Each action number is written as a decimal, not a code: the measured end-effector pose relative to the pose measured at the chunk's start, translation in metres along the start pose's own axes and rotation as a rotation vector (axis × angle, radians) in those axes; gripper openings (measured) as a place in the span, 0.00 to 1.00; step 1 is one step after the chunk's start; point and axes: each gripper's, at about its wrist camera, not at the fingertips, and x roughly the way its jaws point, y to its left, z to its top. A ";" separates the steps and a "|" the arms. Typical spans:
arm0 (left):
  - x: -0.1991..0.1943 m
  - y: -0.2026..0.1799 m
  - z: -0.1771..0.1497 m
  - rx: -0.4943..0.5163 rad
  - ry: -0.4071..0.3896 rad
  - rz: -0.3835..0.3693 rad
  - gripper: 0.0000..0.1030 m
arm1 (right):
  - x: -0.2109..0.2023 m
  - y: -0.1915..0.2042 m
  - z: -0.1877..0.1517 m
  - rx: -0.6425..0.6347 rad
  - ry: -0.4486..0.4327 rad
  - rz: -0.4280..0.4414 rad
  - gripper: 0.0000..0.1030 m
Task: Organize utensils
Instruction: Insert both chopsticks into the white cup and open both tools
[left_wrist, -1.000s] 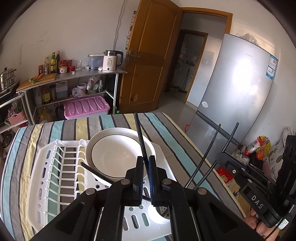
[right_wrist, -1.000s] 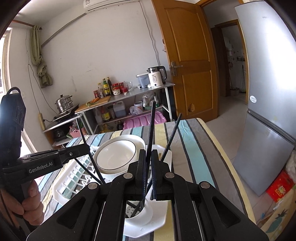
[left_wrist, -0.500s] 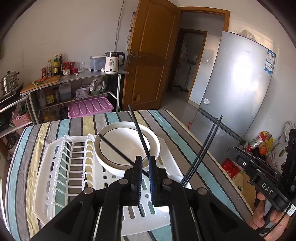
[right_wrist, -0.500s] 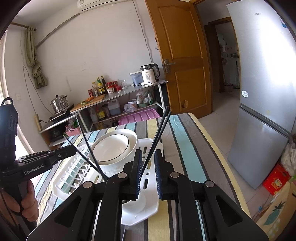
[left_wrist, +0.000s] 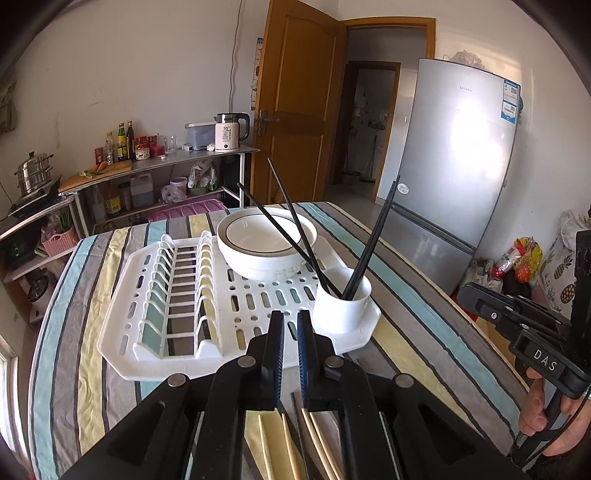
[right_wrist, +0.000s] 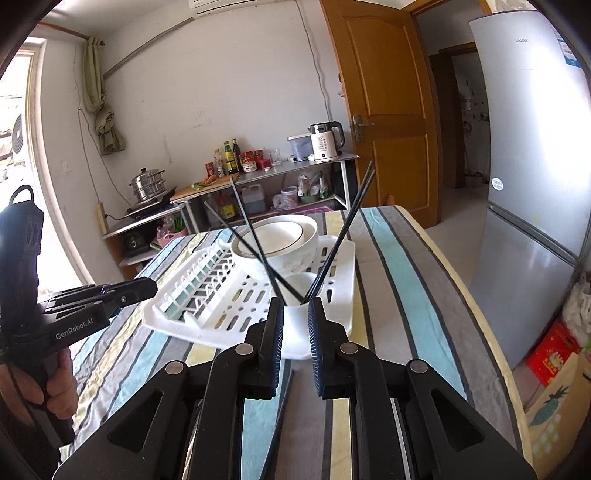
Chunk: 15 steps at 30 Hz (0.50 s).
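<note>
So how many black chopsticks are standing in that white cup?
4, all in the white cup on the drying rack: two chopsticks lean left over the bowl, two lean right.

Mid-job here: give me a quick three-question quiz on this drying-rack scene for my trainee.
1. True or false: the left gripper grips a chopstick.
2. How many black chopsticks stand in the white cup?
3. Where does the white bowl sit? A) on the striped cloth B) on the white drying rack C) inside the cup

Key:
1. False. Its fingers hold nothing; the right gripper holds nothing too.
2. Four: two lean left, two lean right.
3. B
</note>
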 end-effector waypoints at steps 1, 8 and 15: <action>-0.006 -0.001 -0.006 0.001 0.002 -0.002 0.06 | -0.003 0.004 -0.004 -0.007 0.004 0.007 0.13; -0.038 0.000 -0.049 -0.018 0.008 -0.013 0.06 | -0.027 0.019 -0.032 -0.010 0.010 0.035 0.13; -0.052 0.001 -0.085 -0.021 0.046 -0.010 0.06 | -0.040 0.027 -0.059 -0.013 0.040 0.041 0.13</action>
